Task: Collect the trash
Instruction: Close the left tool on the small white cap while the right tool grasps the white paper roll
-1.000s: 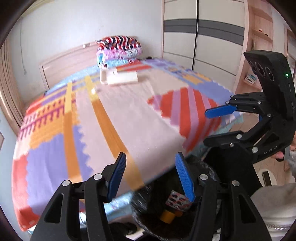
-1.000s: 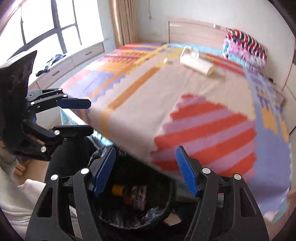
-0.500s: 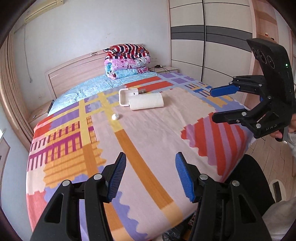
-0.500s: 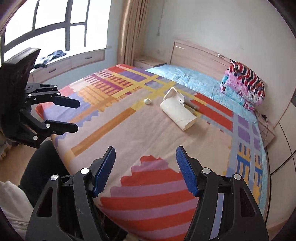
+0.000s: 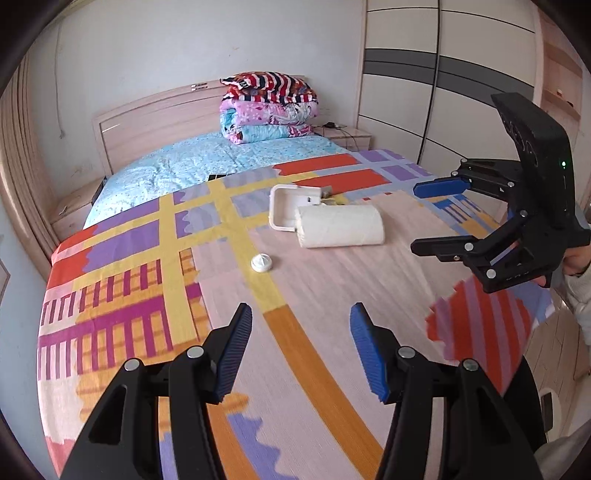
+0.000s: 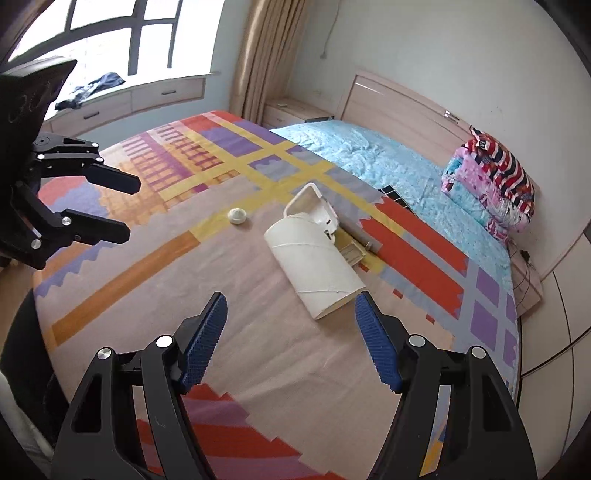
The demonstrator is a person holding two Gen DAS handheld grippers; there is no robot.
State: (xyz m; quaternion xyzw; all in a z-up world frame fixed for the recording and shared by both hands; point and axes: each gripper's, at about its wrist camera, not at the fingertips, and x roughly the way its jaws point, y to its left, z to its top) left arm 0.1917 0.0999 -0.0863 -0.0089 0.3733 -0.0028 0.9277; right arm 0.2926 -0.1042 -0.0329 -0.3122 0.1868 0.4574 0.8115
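- Left gripper point(image 5: 301, 347): held above the foot of the bed, fingers released, nothing between them.
- Right gripper point(image 6: 290, 341): held above the bed at the 3 o'clock side of the left wrist view; its fingers have just been opening wider, and nothing is between them.
- Bed point(image 5: 155, 258): covered by a patchwork blanket of orange, yellow, purple and red blocks, with a light blue sheet at the head end.
- Paper roll point(image 5: 340, 226): white, lying on its side at mid-bed, at 12 o'clock from the right gripper.
- White tray point(image 5: 286, 201): shallow, rectangular, tilted up, touching the roll's far end.
- Small round cap point(image 5: 261, 263): white, lying apart from the roll, at 11 o'clock from the left gripper.
- Folded quilts point(image 5: 267, 107): striped and pink, stacked against the headboard point(image 5: 147, 122).
- Wardrobe point(image 5: 424, 74): pale doors with grey bands, beside the bed.
- Window point(image 6: 92, 33): bright, above a low sill in the right wrist view.
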